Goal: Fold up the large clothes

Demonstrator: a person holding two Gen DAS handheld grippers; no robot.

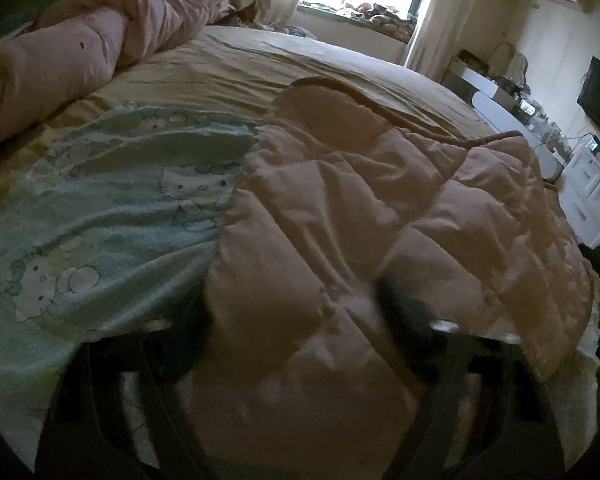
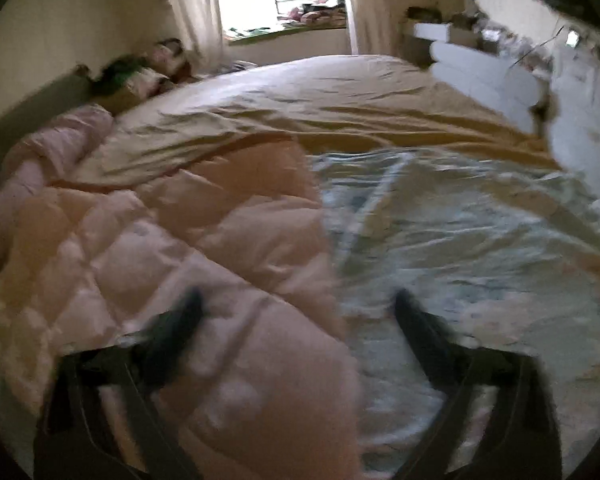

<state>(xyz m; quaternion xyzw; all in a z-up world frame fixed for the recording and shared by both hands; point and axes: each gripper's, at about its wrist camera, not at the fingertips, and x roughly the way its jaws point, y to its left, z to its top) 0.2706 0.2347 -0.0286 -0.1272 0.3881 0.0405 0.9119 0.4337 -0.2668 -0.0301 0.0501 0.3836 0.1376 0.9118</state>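
risk: the pink quilted comforter [image 1: 340, 208] is puffy and slick, so a shallow bite on one layer could slip out when i lift, or i could pinch the blue cartoon-print sheet [image 1: 112, 216] underneath along with it and drag both. both views are smeared, so where the edge really sits is a guess.

the comforter lies on the bed, on top of the blue sheet, with the tan bedsheet [image 1: 260, 60] beyond it toward the window.

left gripper [image 1: 296, 320]: fingers part-way in, a fold of the comforter bulging between them. the left finger is mostly buried behind the fabric, so i can't tell whether the pads actually clamp it.

right gripper [image 2: 296, 312]: fingers stand apart, straddling the comforter's edge where it meets the blue sheet; left finger over pink, right finger over blue. looks released, nothing gripped, though blur makes that a soft read.
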